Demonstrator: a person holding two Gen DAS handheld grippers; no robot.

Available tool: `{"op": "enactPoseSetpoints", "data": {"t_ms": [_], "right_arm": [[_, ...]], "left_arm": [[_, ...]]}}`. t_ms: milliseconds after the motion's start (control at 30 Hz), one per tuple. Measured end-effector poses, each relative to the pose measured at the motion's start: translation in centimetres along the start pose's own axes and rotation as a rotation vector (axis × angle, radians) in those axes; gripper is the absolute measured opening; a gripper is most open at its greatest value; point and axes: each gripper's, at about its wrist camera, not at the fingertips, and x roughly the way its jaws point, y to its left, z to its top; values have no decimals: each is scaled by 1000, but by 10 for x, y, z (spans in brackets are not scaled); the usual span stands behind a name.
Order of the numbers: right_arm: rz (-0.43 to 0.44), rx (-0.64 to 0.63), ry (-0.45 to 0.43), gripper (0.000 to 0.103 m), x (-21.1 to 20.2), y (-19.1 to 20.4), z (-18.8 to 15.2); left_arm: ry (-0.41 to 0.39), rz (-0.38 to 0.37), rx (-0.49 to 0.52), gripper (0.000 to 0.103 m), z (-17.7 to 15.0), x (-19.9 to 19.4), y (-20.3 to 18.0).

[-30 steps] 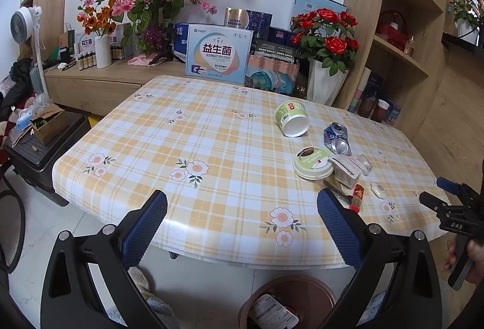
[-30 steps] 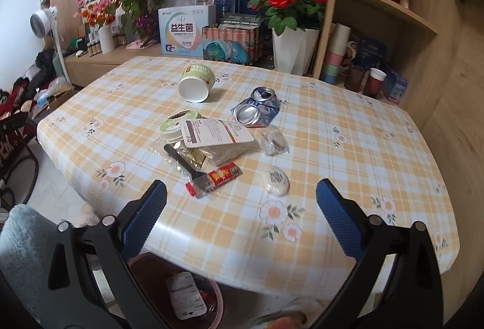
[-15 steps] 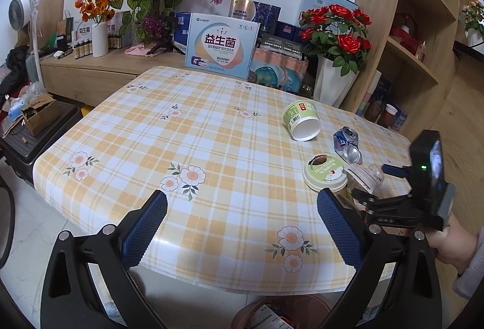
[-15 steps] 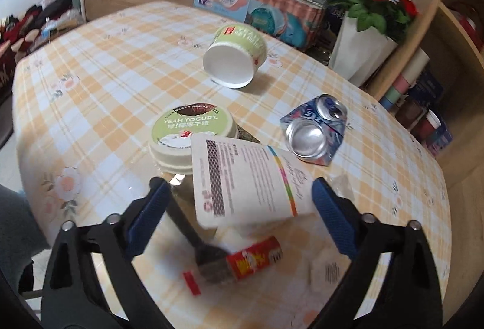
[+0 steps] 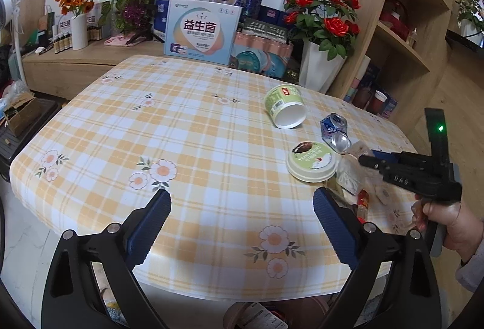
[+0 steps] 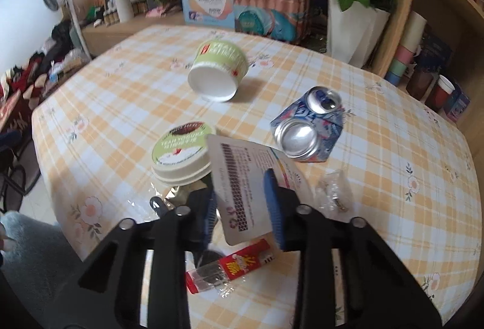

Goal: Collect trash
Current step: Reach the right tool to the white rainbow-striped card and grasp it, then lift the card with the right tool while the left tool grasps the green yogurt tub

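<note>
left gripper – jaws wide | right gripper – jaws just closing, pinched

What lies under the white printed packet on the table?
Under the white printed packet show a silvery foil wrapper and a black piece. The right gripper hides what else lies beneath.

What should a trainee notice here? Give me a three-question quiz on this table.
1. True or false: the cup stands upright.
2. What does the right tool grip? A. the can B. the pouch C. the lid
3. Fill in: the left tool is ___ (open or shut).

Key:
1. False. It lies on its side, with its mouth towards the camera.
2. B. The jaws have just been closing, and the pouch is pinched between them.
3. Open, with nothing between its fingers.
</note>
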Motion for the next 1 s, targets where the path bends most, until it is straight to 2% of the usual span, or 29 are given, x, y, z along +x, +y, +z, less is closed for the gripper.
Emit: {"op": "enactPoseSetpoints", "data": {"t_ms": [167, 333, 533, 767, 1000], "right_arm": [[-25, 104, -60, 18, -22, -33, -2], [-43, 164, -71, 16, -33, -56, -11], [-62, 184, -51, 16, -31, -62, -26], [-45, 202, -47, 15, -29, -65, -23], [-94, 185, -149, 15, -56, -62, -23]], "left_arm": [[7, -20, 21, 93, 1, 0, -14], [23, -52, 43, 93, 1, 1, -28], [31, -72, 81, 93, 1, 0, -45], [48, -83, 91, 93, 0, 1, -50], [123, -137, 108, 93, 6, 27, -58]]}}
